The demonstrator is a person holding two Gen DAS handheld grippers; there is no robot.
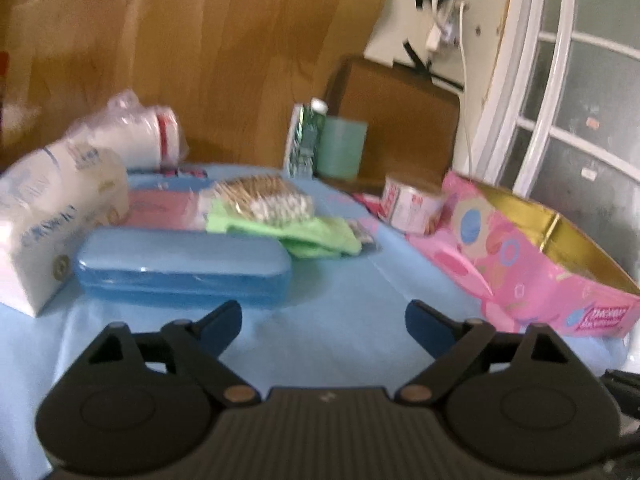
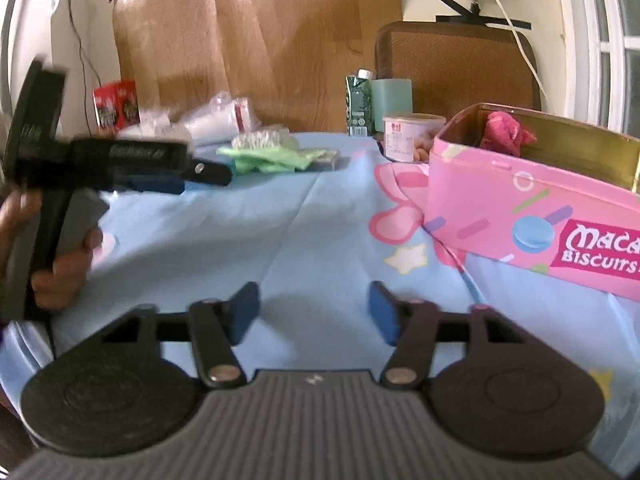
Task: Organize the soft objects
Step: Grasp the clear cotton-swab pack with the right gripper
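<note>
Left hand-held gripper [image 1: 324,320] jaws spread wide over the blue sheet [image 1: 340,280], nothing between the pads, not touching anything. Right hand-held gripper [image 2: 314,312] jaws also apart, narrower gap, nothing pinched, hanging above bare sheet. From the right wrist view the left unit shows at the left edge, a hand [image 2: 60,264] wrapped round its grip; that part is motion-blurred. Desk is covered by the light blue sheet with pink cartoon print. Soft stuff sits in a cluster at the far left: green cloth [image 1: 320,236] lying flat, with a pack of cotton swabs [image 1: 264,198] on top of it; white tissue pack [image 1: 52,216] at the near left; clear bag of white cotton pads [image 1: 136,136] behind it. Blue plastic case [image 1: 184,264] lies just ahead of the left gripper, beside the tissue pack. Pink biscuit tin [image 2: 532,216] on the right, lid off, gold inside, a pink cloth [image 2: 504,132] already in it. Small round tub [image 2: 412,132] just behind the tin's left end. Green carton [image 2: 358,104] and pale green cup [image 2: 392,100] stand side by side at the far edge. Both grippers well apart from the green cloth
</note>
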